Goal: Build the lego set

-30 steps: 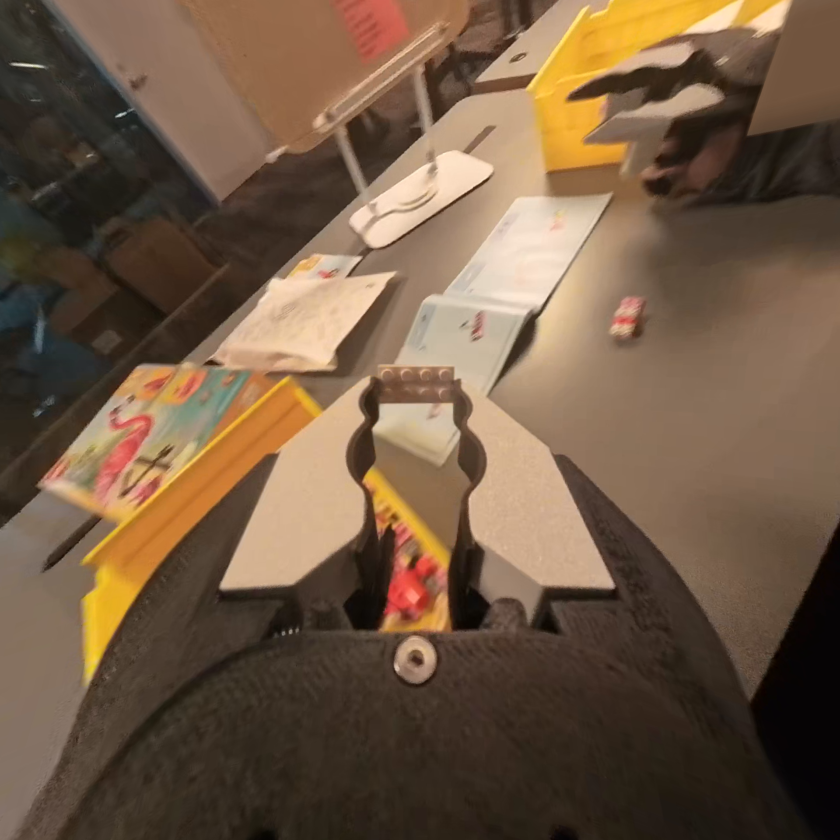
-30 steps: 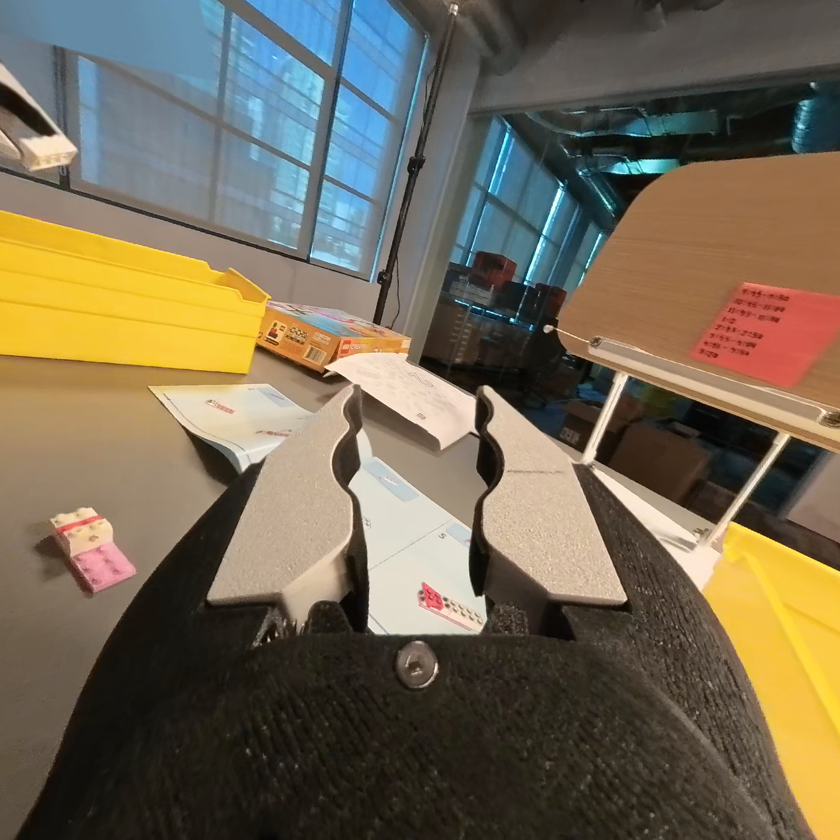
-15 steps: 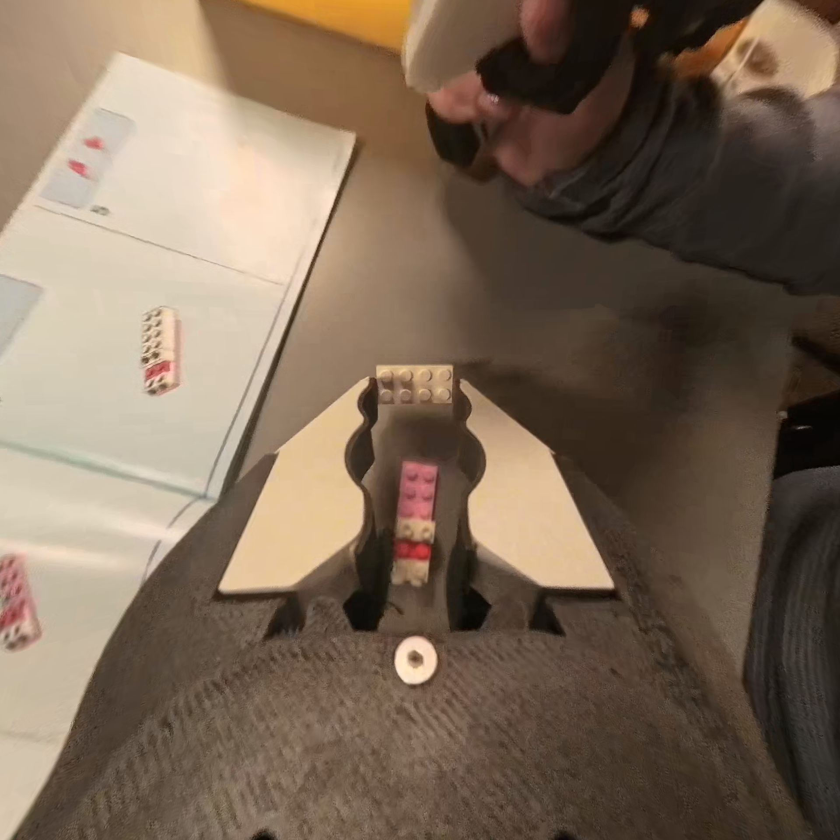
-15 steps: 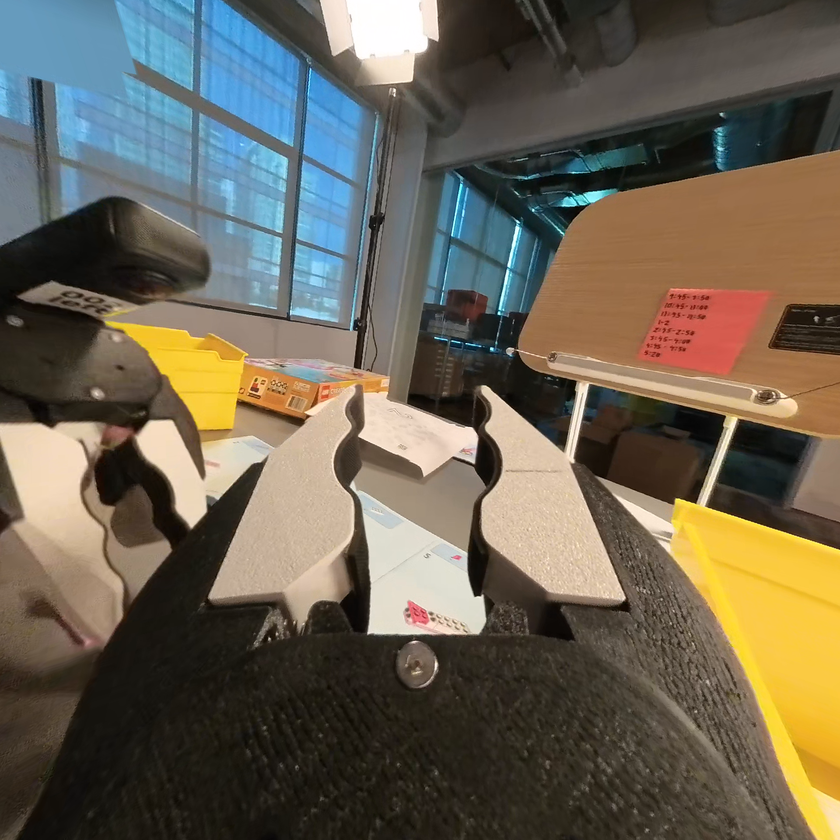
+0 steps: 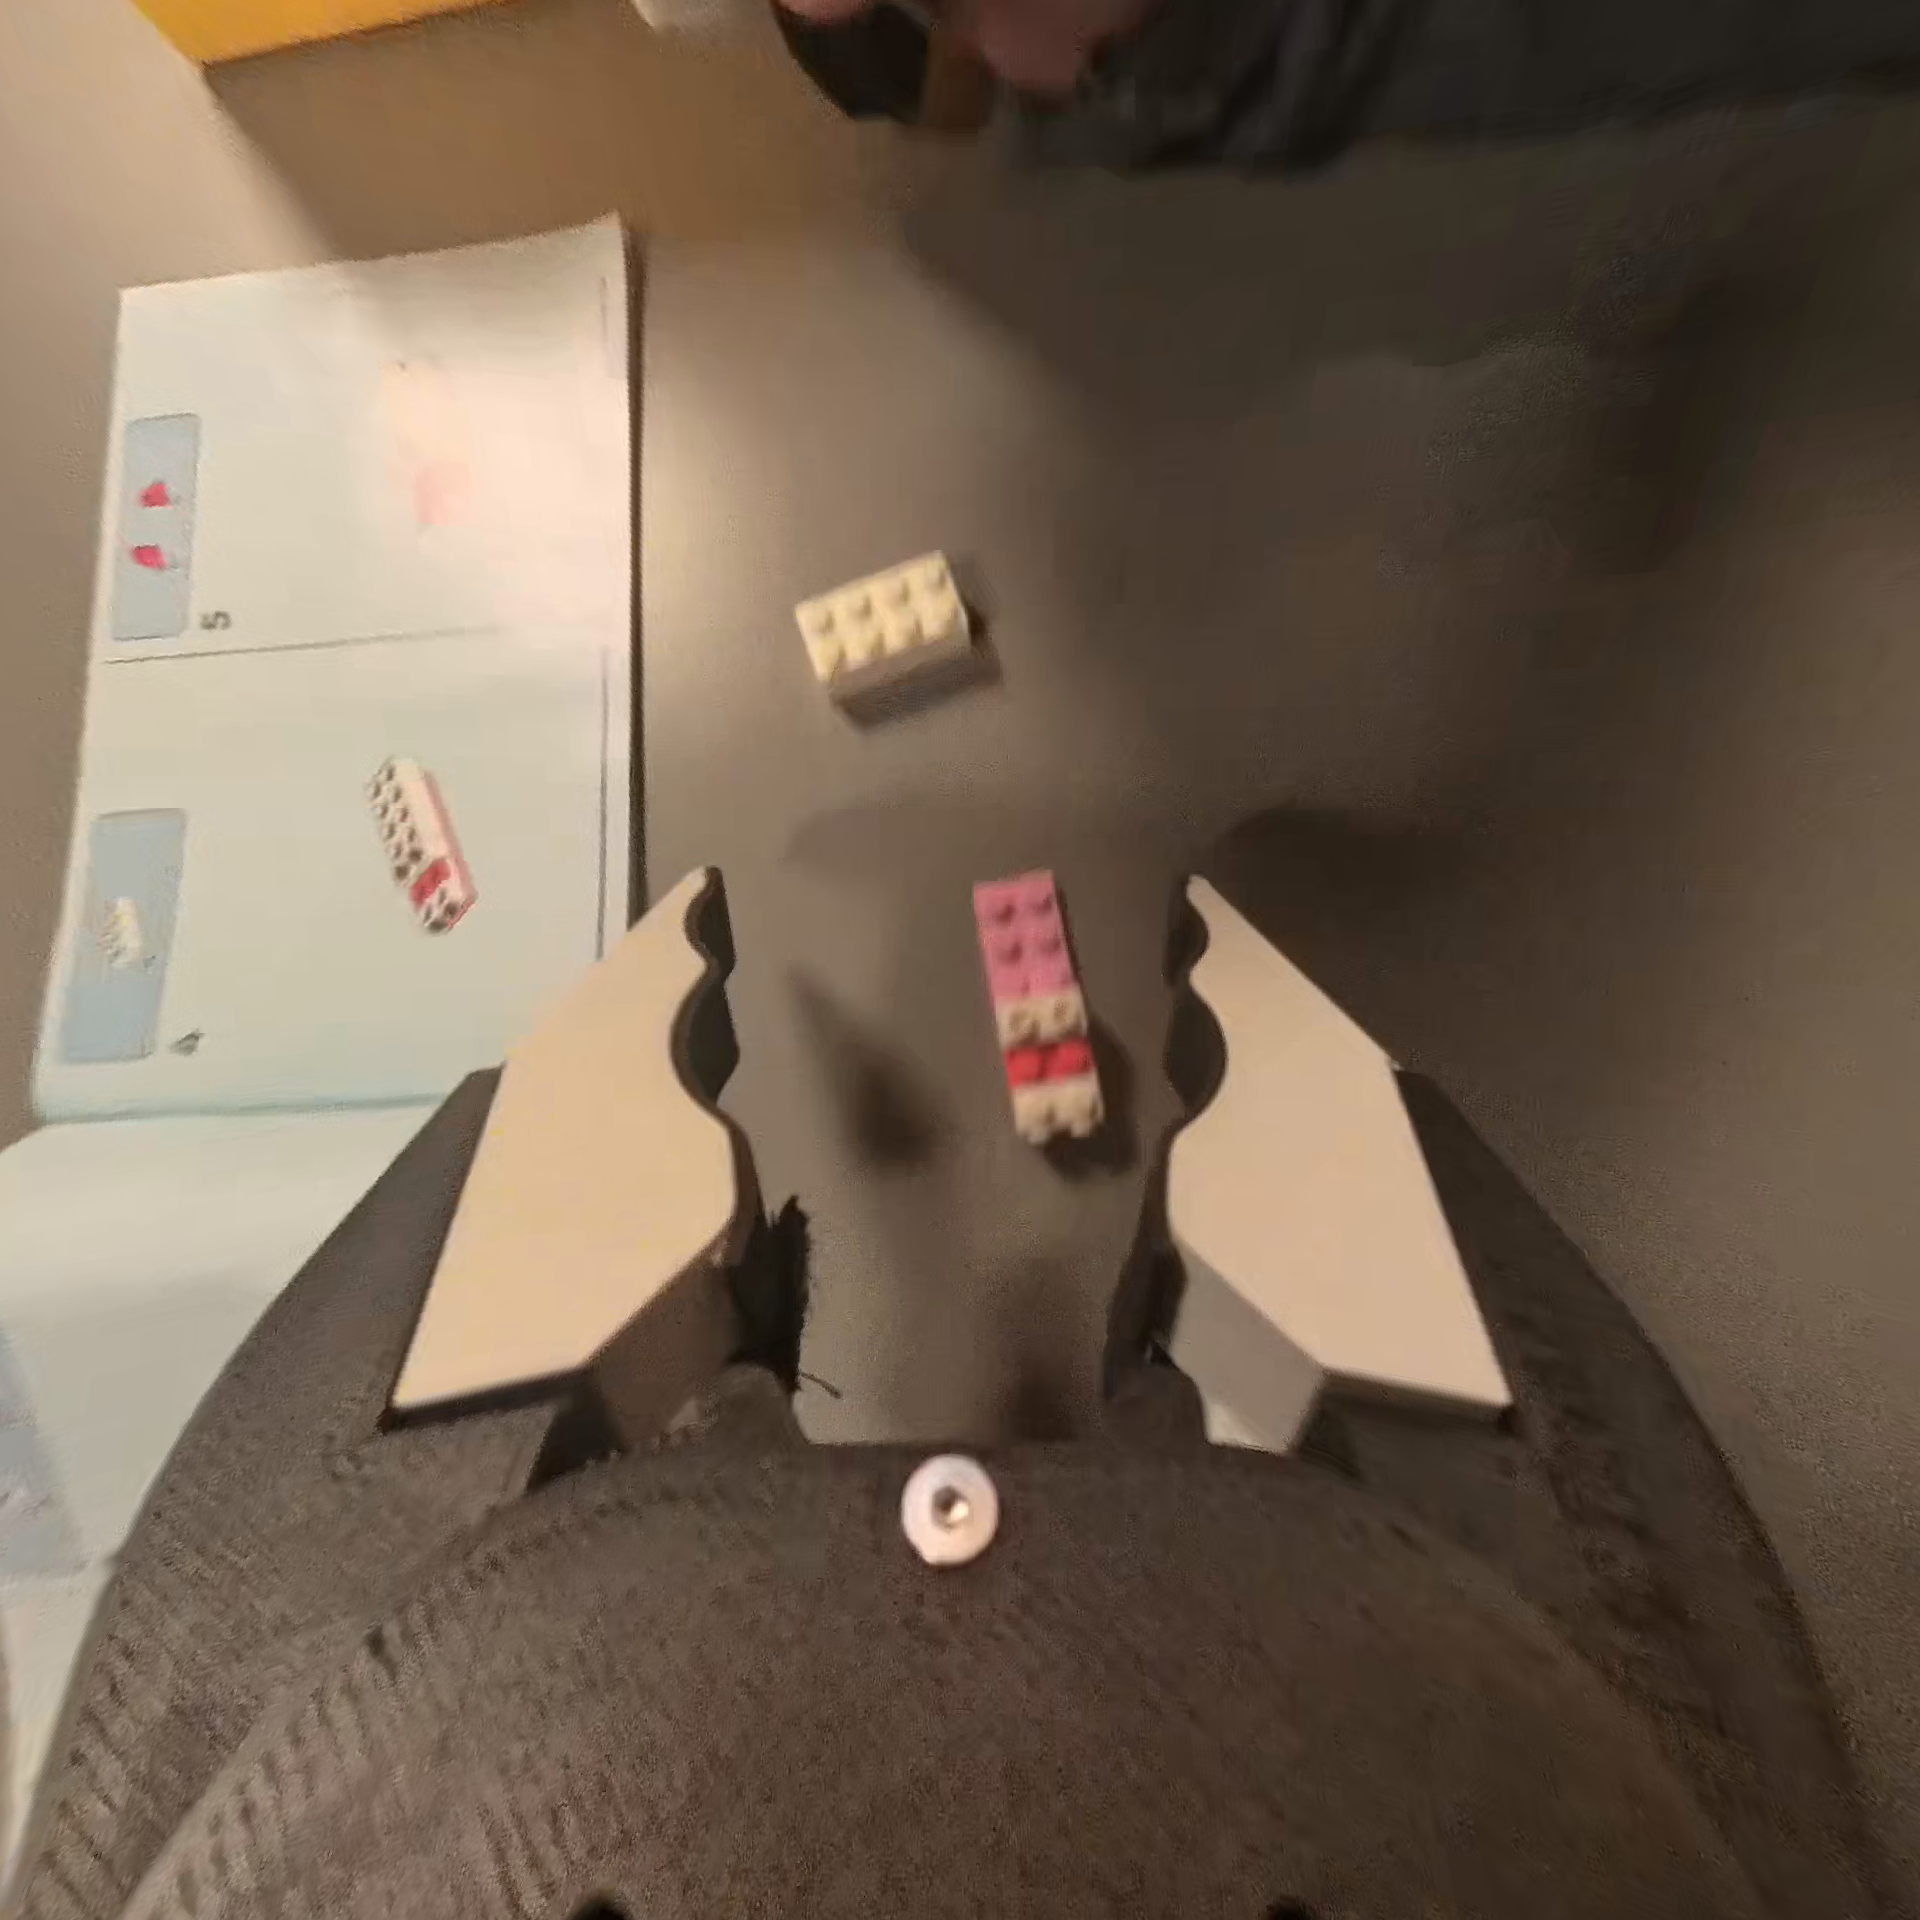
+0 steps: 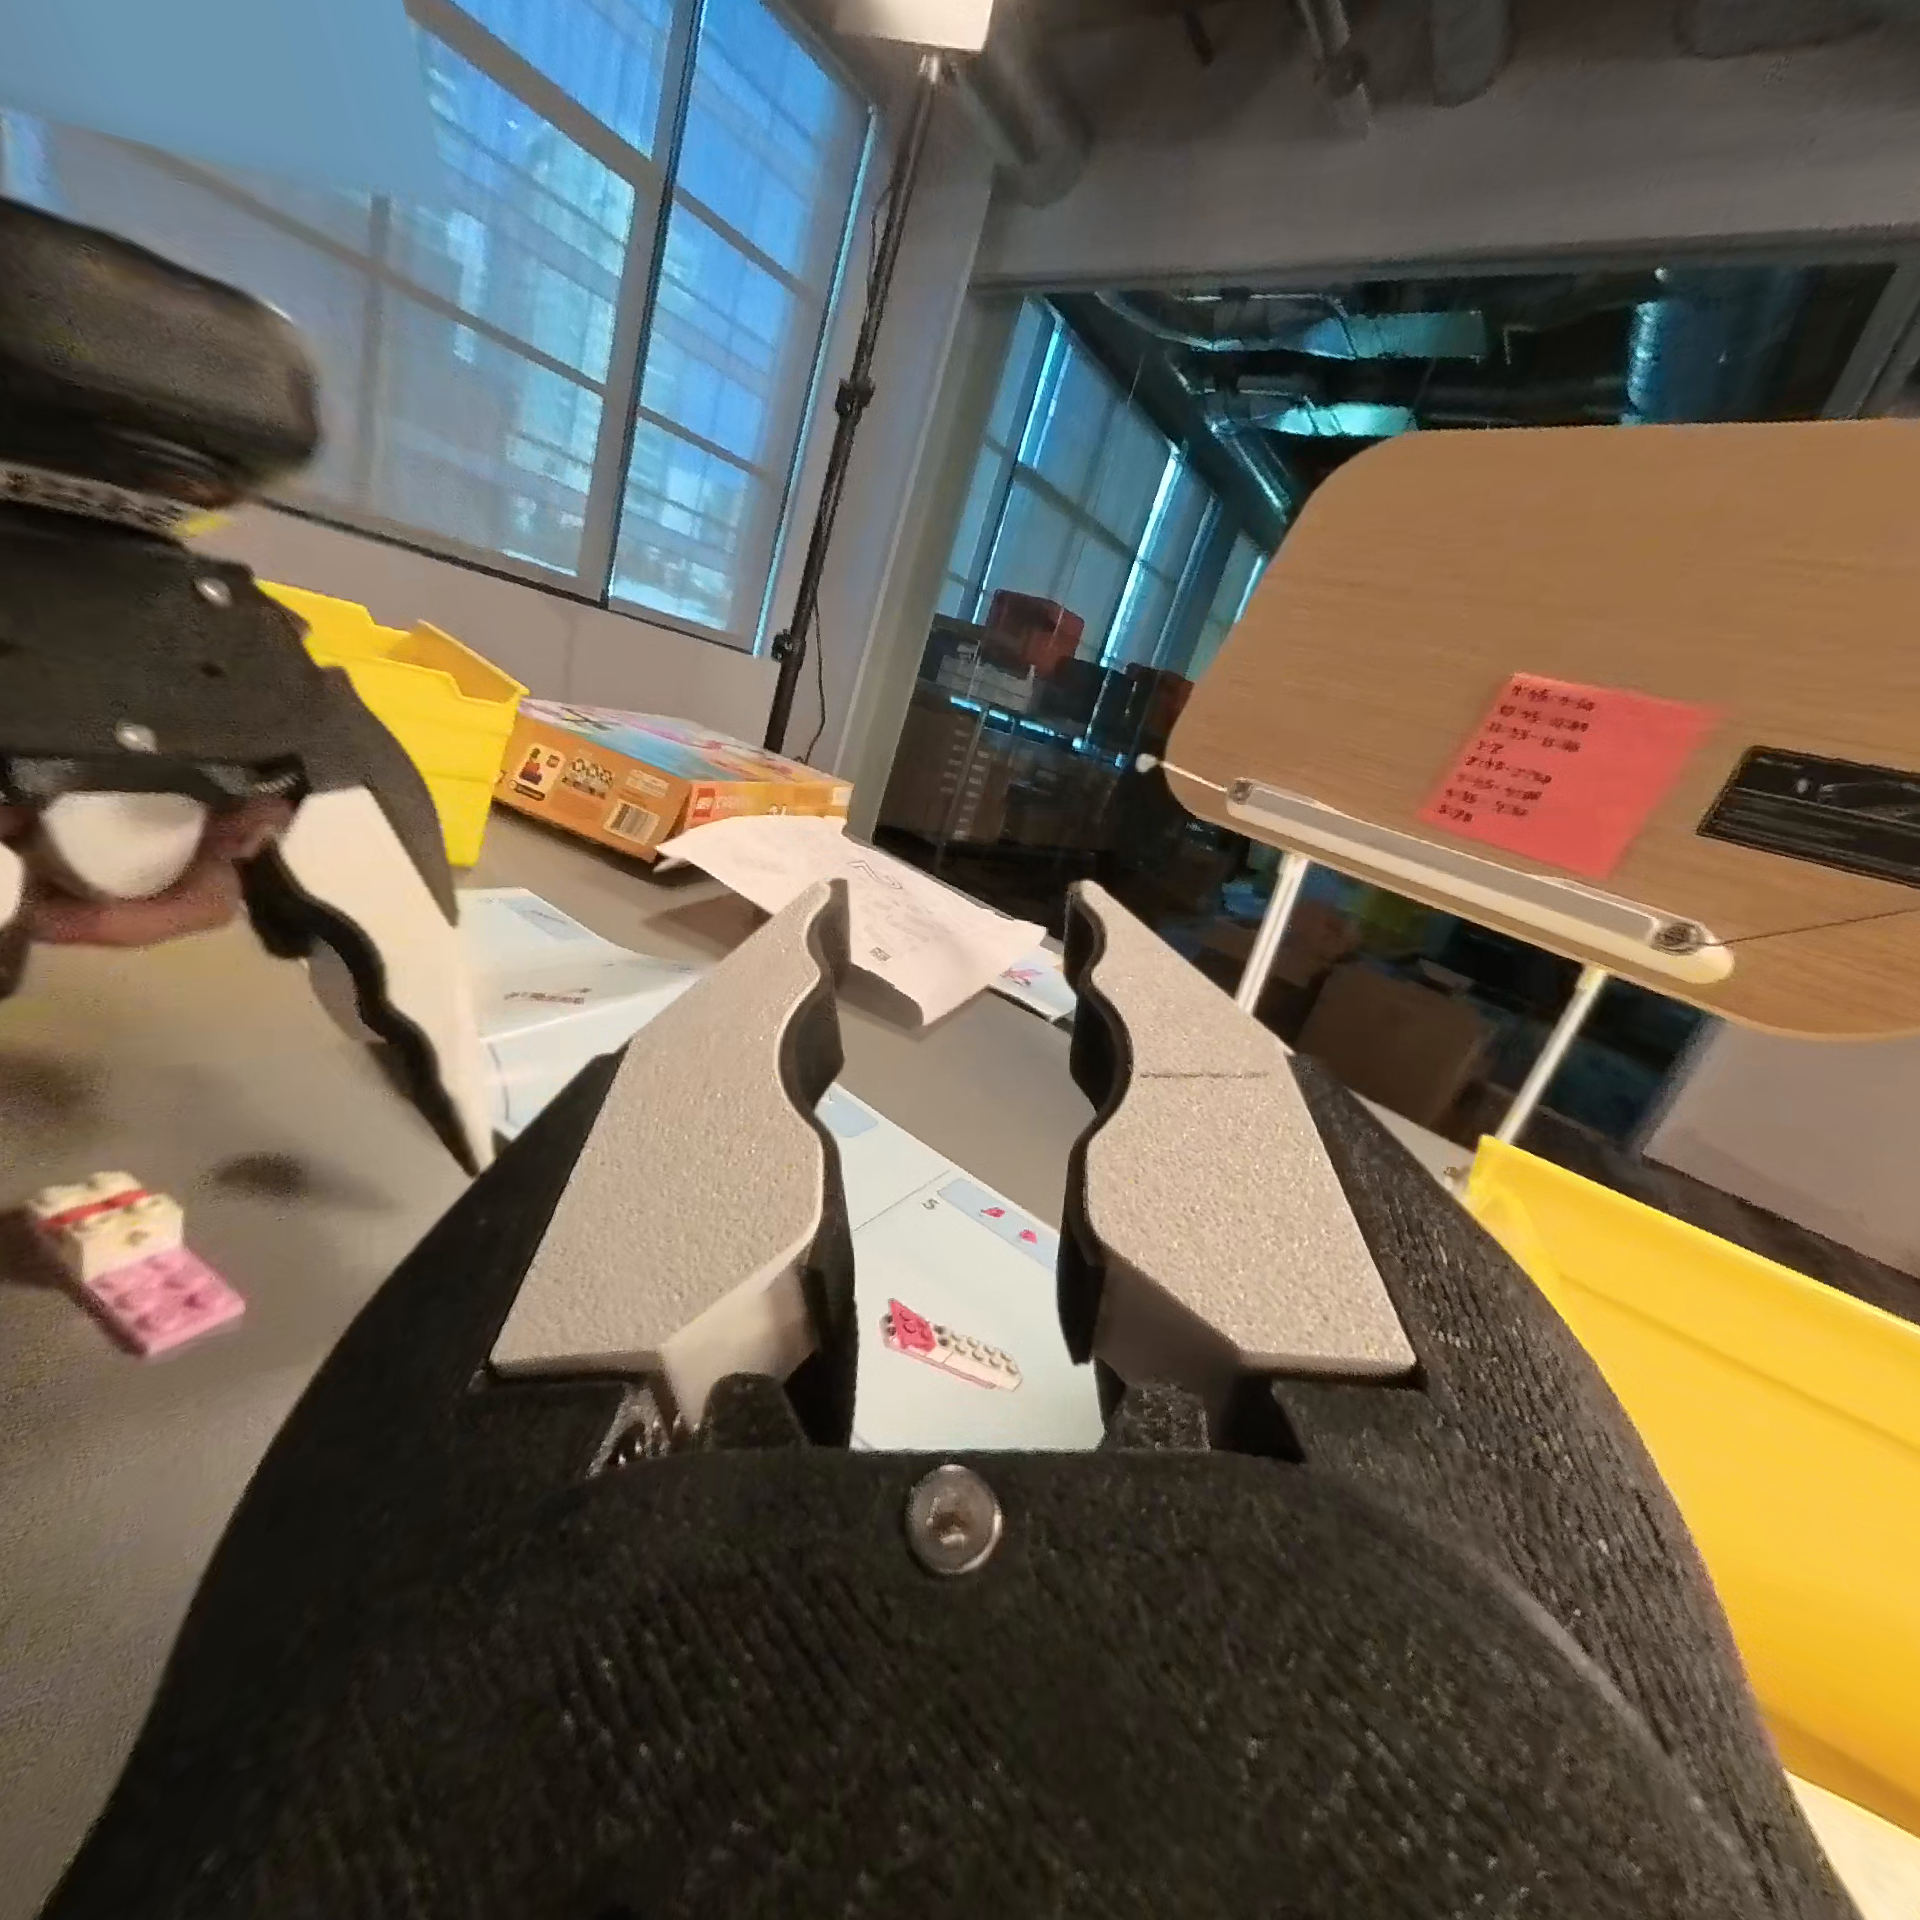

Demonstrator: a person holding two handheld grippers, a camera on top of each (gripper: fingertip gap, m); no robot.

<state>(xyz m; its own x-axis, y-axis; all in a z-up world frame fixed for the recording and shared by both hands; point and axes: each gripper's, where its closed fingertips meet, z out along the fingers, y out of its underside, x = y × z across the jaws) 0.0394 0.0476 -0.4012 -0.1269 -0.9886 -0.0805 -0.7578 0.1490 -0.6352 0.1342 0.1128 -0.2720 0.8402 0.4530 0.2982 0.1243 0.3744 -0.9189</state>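
Left wrist view: left gripper (image 5: 948, 894) points down at the grey tabletop (image 5: 1455, 727), jaws spread wide, nothing between the pads pressing. A small brick stack (image 5: 1039, 1013), pink plate with cream and red bricks on it, lies on the tabletop between the two fingers, nearer the right-hand finger (image 5: 1278, 1091), apart from both. A cream brick (image 5: 888, 632) lies on the tabletop just beyond the fingertips, free of the gripper. Image is blurred. An open instruction booklet (image 5: 343, 665) lies flat to the left of the bricks; a yellow bin (image 5: 343, 73) edge shows at top left.

Right wrist view: right gripper (image 6: 948, 899) is held above the booklet (image 6: 935, 1247), jaws partly apart, bare. The left gripper (image 6: 364, 935) shows at left, tilted down toward the tabletop, with the brick stack (image 6: 125, 1257) lying near it. A toy box (image 6: 644, 779), a loose paper sheet (image 6: 883, 914), yellow bins (image 6: 416, 686) and a wooden board on a stand (image 6: 1507, 727) with a red note (image 6: 1558, 769) sit farther off.
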